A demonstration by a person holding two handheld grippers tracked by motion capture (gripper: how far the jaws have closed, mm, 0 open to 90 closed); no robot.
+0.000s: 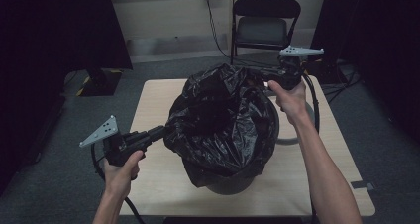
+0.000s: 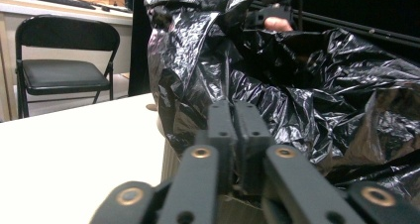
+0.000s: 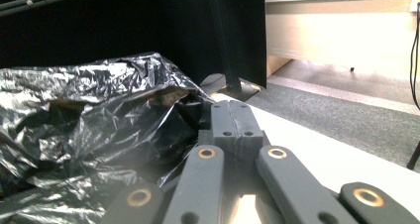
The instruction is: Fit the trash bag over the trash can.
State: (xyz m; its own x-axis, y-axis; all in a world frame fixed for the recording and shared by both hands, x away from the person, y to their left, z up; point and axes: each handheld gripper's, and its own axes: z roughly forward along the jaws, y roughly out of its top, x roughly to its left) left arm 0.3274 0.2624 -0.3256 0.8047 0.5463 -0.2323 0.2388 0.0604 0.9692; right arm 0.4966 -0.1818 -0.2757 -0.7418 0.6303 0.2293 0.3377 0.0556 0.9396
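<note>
- A crinkled, glossy black plastic bin bag (image 1: 223, 120) lines a round dark bin (image 1: 233, 184) at the middle of the pale wooden table (image 1: 158, 184); its loose film billows in creased folds over the rim.
- The left gripper (image 1: 159, 131) meets the bag's left side, its jaws parted by a thin slit, not pinching film.
- The right gripper (image 1: 257, 74) sits at the bag's far edge, matte jaws pressed together with no film visibly between them.
- A black folding chair (image 1: 266, 23) stands behind.
</note>
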